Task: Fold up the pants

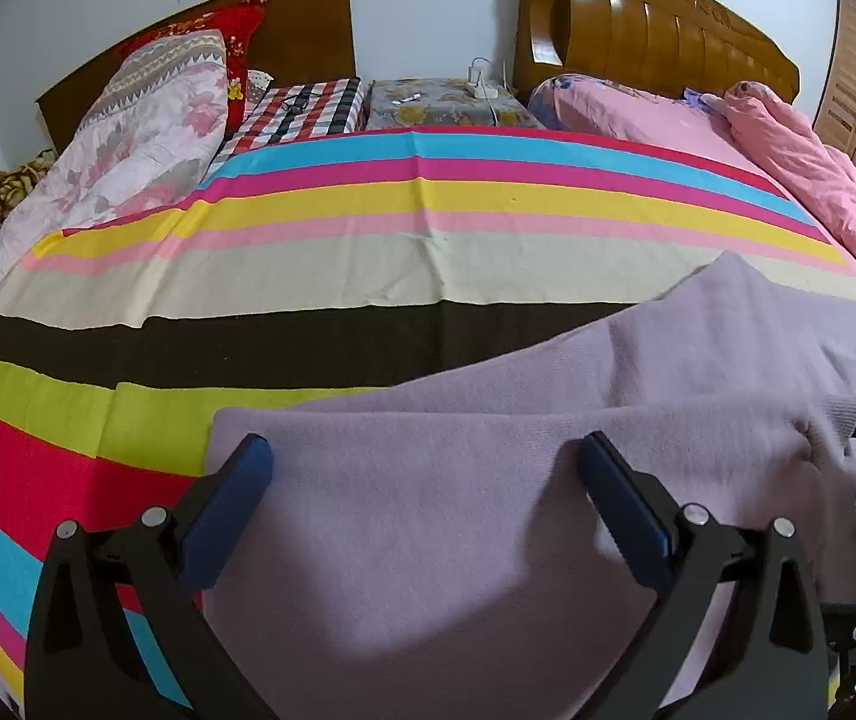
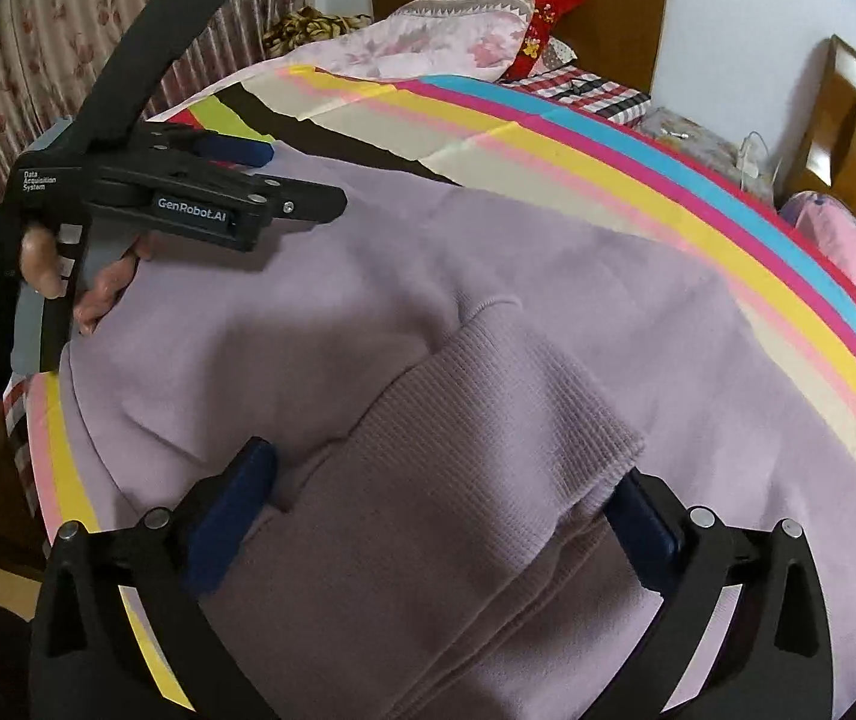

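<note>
A striped bedspread (image 1: 308,276) serves as folding surface, with lilac pants (image 2: 428,312) spread flat upon it. The left gripper (image 1: 425,462) is held wide open over the cloth, gripping nothing. The right gripper (image 2: 446,474), jaws likewise spread, straddles the ribbed cuff (image 2: 488,408), apparently ready for pinching, though contact cannot be confirmed.

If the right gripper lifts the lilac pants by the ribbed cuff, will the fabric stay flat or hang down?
The lilac pants will probably droop, since they already lie in soft creases on the striped sheet. The ribbed cuff looks thicker, so it may hold its shape slightly better. The fleecy surface seems unlikely to slip between the right gripper pads.

Lilac pants (image 2: 404,312) on a rainbow-striped sheet (image 1: 320,276); pink quilt (image 1: 788,156).
</note>
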### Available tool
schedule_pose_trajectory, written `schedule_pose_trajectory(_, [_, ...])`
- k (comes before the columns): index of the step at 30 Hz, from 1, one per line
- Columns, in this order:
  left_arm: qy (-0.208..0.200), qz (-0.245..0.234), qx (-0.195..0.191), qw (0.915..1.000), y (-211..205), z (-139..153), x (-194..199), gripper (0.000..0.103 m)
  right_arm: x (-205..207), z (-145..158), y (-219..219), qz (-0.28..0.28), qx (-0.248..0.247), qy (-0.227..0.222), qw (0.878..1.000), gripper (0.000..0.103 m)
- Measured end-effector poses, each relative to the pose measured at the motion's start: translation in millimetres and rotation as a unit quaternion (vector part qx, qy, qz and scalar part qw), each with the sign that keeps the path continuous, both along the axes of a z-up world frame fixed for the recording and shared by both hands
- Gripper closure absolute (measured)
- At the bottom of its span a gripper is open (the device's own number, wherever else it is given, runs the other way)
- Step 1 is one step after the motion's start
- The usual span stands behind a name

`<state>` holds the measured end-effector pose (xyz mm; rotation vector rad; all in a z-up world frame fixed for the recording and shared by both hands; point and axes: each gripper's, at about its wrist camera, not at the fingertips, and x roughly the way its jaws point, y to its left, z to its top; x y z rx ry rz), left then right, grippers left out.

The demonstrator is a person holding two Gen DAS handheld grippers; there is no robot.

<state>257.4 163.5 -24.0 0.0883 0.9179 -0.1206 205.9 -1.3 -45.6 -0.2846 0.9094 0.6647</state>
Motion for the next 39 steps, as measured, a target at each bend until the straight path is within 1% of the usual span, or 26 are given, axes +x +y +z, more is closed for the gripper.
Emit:
schedule_pose_trajectory(8, [-0.007,0.003,0.001,1.0000,-1,2,-2,0.001,1,1,-3,-0.003,0.010,0.009,1.000,0.004])
schedule_pose_trajectory(9, [-0.014,0.014,0.002,0.9998,1,5,-3,0.001,1,3,-4,-0.010,0.009,0.006,1.000,0.005])
schedule_pose_trajectory(10, [-0.026,0.037,0.013,0.9989,3,8,-6,0.001,-4,9,-10,-0.040,-0.001,-0.012,0.999,0.005])
schedule_pose_trajectory(11, [-0.043,0.076,0.035,0.9956,6,16,-12,0.002,-10,16,-15,-0.058,0.000,-0.022,0.998,0.005])
schedule_pose_trajectory(12, [-0.062,0.111,0.051,0.9906,7,26,-20,0.002,-23,29,-27,-0.073,0.019,-0.034,0.997,0.005])
schedule_pose_trajectory(13, [-0.090,0.134,0.047,0.9857,7,41,-36,0.002,-32,37,-37,-0.082,0.029,-0.045,0.995,0.005])
schedule_pose_trajectory(14, [-0.108,0.136,0.031,0.9843,6,52,-48,0.002,-42,43,-47,-0.092,0.033,-0.055,0.994,0.005])
schedule_pose_trajectory(15, [-0.129,0.129,-0.002,0.9831,2,65,-66,0.002,-51,48,-59,-0.102,0.033,-0.063,0.992,0.005])
schedule_pose_trajectory(17, [-0.138,0.112,-0.047,0.9829,-10,76,-90,0.002,-63,50,-85,-0.131,0.026,-0.064,0.989,0.005])
schedule_pose_trajectory(18, [-0.127,0.097,-0.056,0.9855,-23,74,-99,0.002,-66,48,-95,-0.145,0.022,-0.057,0.987,0.005])
schedule_pose_trajectory(20, [-0.087,0.055,-0.037,0.9940,-51,58,-105,0.002,-69,34,-116,-0.174,0.011,-0.032,0.984,0.005])
schedule_pose_trajectory(22, [-0.058,0.039,-0.020,0.9974,-68,41,-108,0.002,-72,21,-126,-0.183,0.007,-0.016,0.983,0.005])
schedule_pose_trajectory(24, [-0.035,0.028,-0.012,0.9989,-78,22,-111,0.002,-76,5,-132,-0.191,-0.015,-0.004,0.981,0.005])
schedule_pose_trajectory(25, [-0.019,0.028,0.007,0.9994,-82,12,-110,0.002,-80,-1,-137,-0.195,-0.014,-0.004,0.981,0.005])
schedule_pose_trajectory(26, [0.000,0.027,0.033,0.9991,-84,-2,-108,0.002,-83,-3,-143,-0.197,0.007,-0.004,0.980,0.005])
schedule_pose_trajectory(27, [0.002,0.023,0.048,0.9986,-86,-8,-108,0.001,-86,-4,-149,-0.202,0.020,0.002,0.979,0.005])
schedule_pose_trajectory(28, [-0.006,0.023,0.047,0.9986,-86,-7,-111,0.001,-91,-2,-155,-0.209,0.024,-0.002,0.978,0.005])
schedule_pose_trajectory(29, [-0.001,0.027,0.045,0.9986,-85,-6,-112,0.001,-99,4,-162,-0.220,0.028,-0.011,0.975,0.005])
schedule_pose_trajectory(30, [0.000,0.030,0.047,0.9984,-85,-4,-113,0.002,-109,10,-171,-0.227,0.046,-0.019,0.973,0.005])
schedule_pose_trajectory(31, [-0.011,0.039,0.052,0.9978,-85,2,-115,0.002,-124,20,-188,-0.233,0.091,-0.025,0.968,0.005])
schedule_pose_trajectory(32, [-0.026,0.043,0.053,0.9974,-86,7,-119,0.002,-140,30,-208,-0.243,0.141,-0.032,0.959,0.005])
schedule_pose_trajectory(33, [-0.045,0.038,0.042,0.9974,-91,17,-126,0.002,-150,36,-224,-0.255,0.169,-0.039,0.951,0.005])
schedule_pose_trajectory(34, [-0.059,0.023,0.026,0.9976,-97,25,-131,0.002,-166,42,-246,-0.274,0.203,-0.048,0.939,0.005])
schedule_pose_trajectory(35, [-0.067,0.014,0.018,0.9975,-104,30,-134,0.002,-176,44,-264,-0.292,0.225,-0.049,0.928,0.005])
schedule_pose_trajectory(36, [-0.078,0.004,0.015,0.9968,-114,35,-137,0.002,-190,43,-287,-0.325,0.245,-0.045,0.912,0.005])
schedule_pose_trajectory(39, [-0.096,-0.032,0.019,0.9947,-144,38,-139,0.002,-203,26,-324,-0.374,0.276,-0.008,0.885,0.005])
